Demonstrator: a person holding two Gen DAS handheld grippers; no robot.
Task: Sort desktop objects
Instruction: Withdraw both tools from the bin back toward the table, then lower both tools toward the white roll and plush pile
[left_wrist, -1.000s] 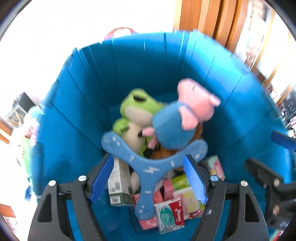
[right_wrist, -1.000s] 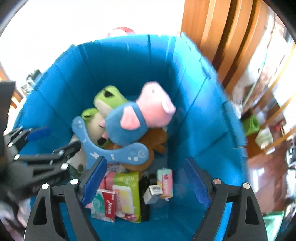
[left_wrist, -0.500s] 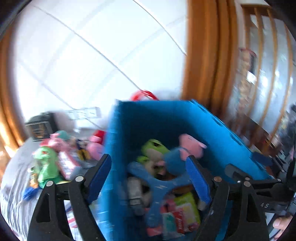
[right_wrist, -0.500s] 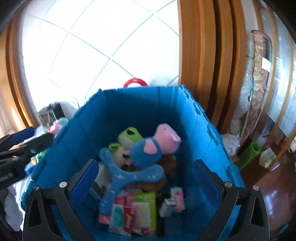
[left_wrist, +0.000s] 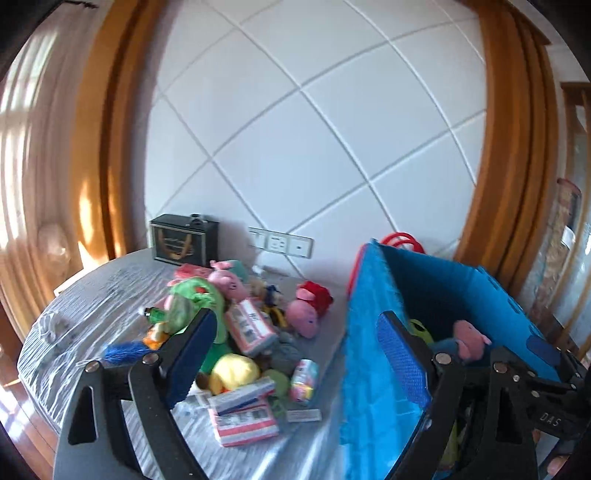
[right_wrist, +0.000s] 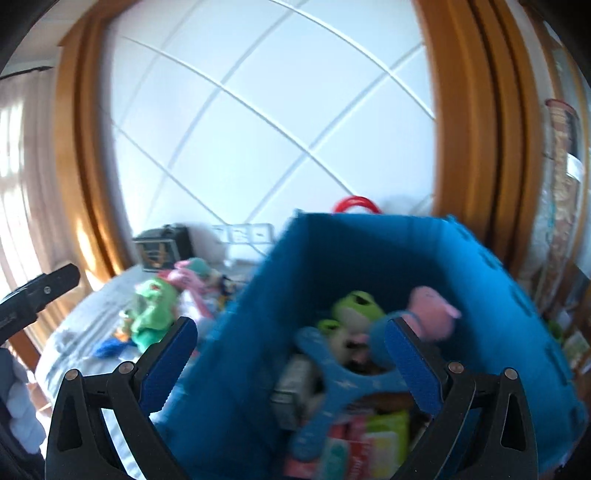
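Between drops, I have both grippers empty: left gripper just widened, right gripper wide over the blue bin. Next pick: the toy pile at ten o'clock.

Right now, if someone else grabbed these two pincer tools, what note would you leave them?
Left gripper: jaws have just been opening, nothing between them; it faces the heap on the table.
Right gripper: open and empty, jaws have just been opening, above the blue bin.
Done: the bin holds the pig plush, frog plush, blue boomerang toy and some packets.
Left: the heap on the grey table: yellow plush, pink pig plush in red, green plush, a pink-and-white packet and other small items. Any sorting rule is unclear from the views.
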